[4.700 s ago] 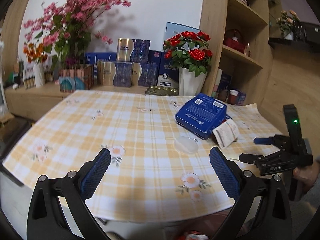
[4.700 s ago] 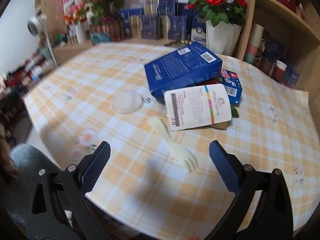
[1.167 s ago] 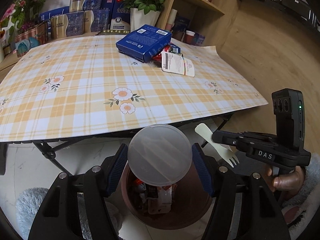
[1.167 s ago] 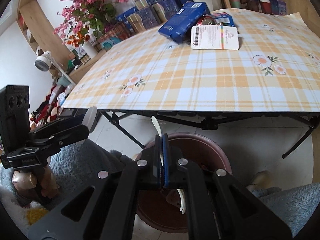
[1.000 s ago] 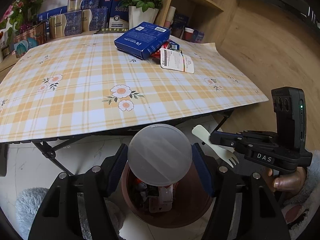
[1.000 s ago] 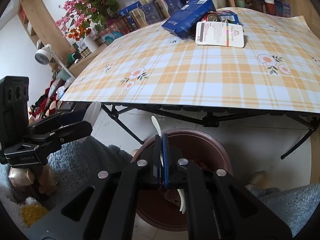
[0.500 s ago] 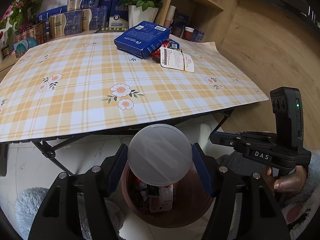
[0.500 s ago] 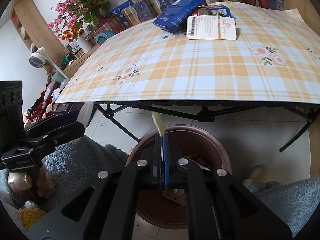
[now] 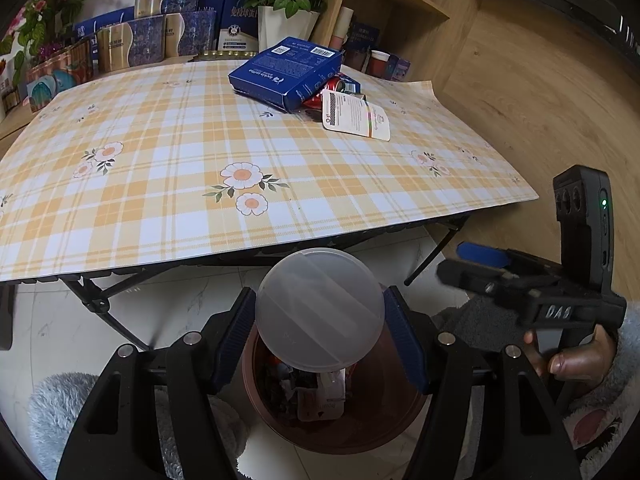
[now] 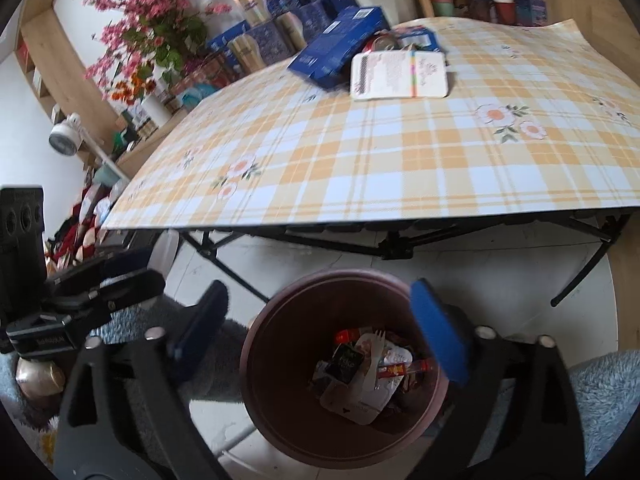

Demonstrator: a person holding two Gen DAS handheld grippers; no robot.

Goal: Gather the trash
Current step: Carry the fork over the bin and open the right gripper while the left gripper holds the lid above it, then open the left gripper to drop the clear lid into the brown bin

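Both grippers hang over the brown trash bin (image 10: 344, 364) that stands on the pale floor just in front of the table's near edge. Left gripper (image 9: 320, 332) is clamped on a round translucent plastic lid (image 9: 320, 308), its blue pads (image 9: 236, 328) pressing the rim from either side; the disc faces the camera nearly flat-on and sits directly above the bin's mouth, covering much of it in the left wrist view. Right gripper (image 10: 320, 320) has its jaws spread wide with nothing between them, tilted down so the bin's opening fills the gap. From the left wrist view the right gripper appears at the right edge, gripped by a bare hand (image 9: 572, 356) in a fleecy sleeve, its body lying roughly level and pointing left toward the bin.

Largest in view is the folding table (image 9: 280, 208) under a yellow-and-white plaid cloth with daisy prints. At its far side lies a dark blue carton (image 9: 286, 72), tilted and propped on a red can (image 9: 320, 98), with a white printed packet (image 9: 356, 116) flat just beside them.

Inside the bin, on a heap of wrappers, rests a cream plastic spork (image 10: 374, 358); its long axis runs nearly straight away from the right camera, tines at the far end.
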